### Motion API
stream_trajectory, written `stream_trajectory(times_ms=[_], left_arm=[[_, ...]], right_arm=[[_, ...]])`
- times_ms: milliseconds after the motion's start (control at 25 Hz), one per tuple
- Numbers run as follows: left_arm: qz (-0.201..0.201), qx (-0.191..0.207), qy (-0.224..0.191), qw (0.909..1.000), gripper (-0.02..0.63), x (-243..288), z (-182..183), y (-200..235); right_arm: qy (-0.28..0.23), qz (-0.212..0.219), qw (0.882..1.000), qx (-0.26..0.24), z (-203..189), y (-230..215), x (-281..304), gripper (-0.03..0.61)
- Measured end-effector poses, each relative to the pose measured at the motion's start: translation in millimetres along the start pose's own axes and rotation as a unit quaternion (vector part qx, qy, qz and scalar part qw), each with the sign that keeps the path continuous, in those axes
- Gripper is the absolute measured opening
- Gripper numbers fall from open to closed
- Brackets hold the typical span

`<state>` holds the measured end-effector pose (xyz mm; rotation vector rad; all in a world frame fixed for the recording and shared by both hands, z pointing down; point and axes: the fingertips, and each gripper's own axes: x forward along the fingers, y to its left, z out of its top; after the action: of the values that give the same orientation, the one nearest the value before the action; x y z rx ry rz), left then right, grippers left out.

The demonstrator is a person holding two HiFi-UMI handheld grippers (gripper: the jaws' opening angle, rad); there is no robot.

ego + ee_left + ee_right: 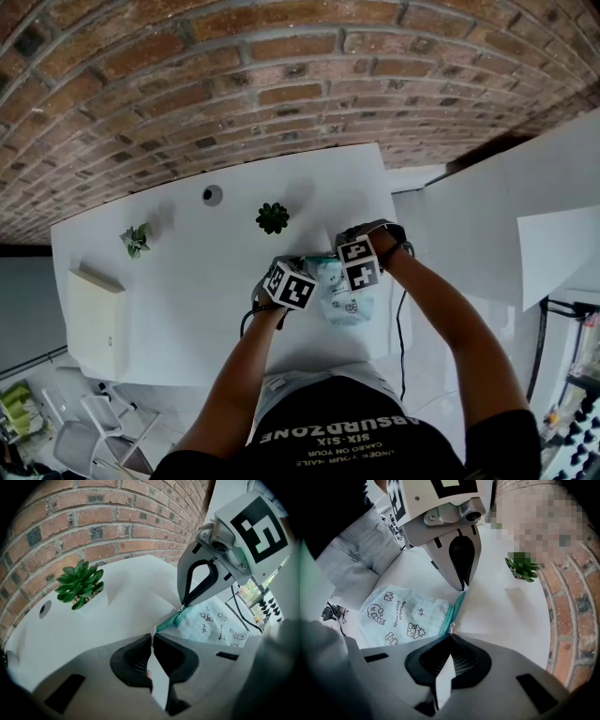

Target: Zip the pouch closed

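A pale blue pouch printed with small doodles lies flat on the white table, with its teal zipper along one edge. My left gripper is shut on the end of the zipper strip at the pouch's corner. The right gripper view shows that same grip on the teal end from the other side, under the tips of my left gripper. My right gripper points down, shut on the small metal zipper pull. The two grippers stand close together over the pouch's far edge.
Two small succulents in white pots stand further back on the table, beside a round cable hole. A white box sits at the left end. A brick wall runs behind the table. A black cable hangs at the right edge.
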<state>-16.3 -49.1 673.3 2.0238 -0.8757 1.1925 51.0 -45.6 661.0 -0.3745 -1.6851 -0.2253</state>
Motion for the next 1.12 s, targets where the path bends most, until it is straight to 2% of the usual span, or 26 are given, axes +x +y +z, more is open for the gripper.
stream_trajectory(times_ms=[1120], left_arm=[[0.004,-0.002,0.002,1.0000,0.023,1,-1,0]], right_arm=[[-0.020,-0.029,0.999,0.037,-17,4,7,-0.002]])
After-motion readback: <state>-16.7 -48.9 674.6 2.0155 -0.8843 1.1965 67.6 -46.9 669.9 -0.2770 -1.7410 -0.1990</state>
